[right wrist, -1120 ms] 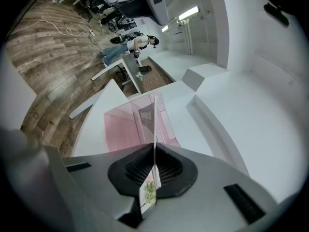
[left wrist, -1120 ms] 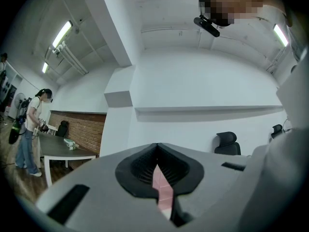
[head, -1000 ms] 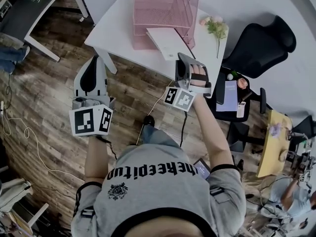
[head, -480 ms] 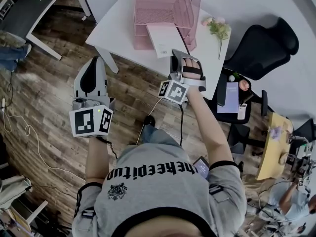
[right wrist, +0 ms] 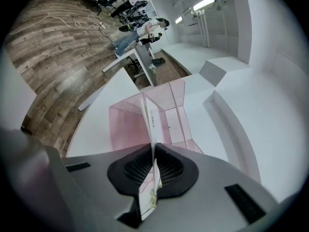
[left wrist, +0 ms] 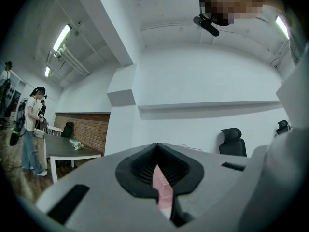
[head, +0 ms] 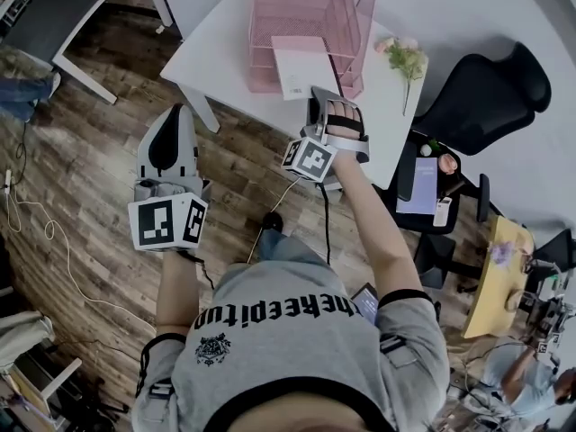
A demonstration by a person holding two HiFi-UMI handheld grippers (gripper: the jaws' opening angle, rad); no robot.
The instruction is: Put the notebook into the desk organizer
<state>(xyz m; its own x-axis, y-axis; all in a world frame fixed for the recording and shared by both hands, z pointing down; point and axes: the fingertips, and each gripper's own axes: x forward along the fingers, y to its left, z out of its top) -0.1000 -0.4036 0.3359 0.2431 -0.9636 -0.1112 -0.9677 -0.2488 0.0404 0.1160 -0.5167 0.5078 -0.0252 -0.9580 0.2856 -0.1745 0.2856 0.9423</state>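
Note:
The pink mesh desk organizer (head: 310, 7) stands on the white table (head: 216, 52). The pale notebook (head: 301, 66) lies flat at the organizer's front, its far edge over the lower tray. My right gripper (head: 322, 94) is shut on the notebook's near edge. In the right gripper view the notebook (right wrist: 150, 122) shows edge-on between the pads of that gripper (right wrist: 153, 151), pointing at the organizer (right wrist: 171, 112). Its jaws have just been opening slightly, with the notebook still between them. My left gripper (head: 171, 113) hangs over the floor left of the table, shut and empty (left wrist: 157, 151).
A sprig of flowers (head: 405, 57) lies on the table right of the organizer. A black office chair (head: 486, 79) and a small stand with a card (head: 423, 183) are at the right. A dark table (head: 54, 16) stands far left. Cables run over the wood floor (head: 36, 241).
My right gripper has carried the notebook up and left toward the organizer, and the notebook has turned square to its front. The left gripper has stayed put.

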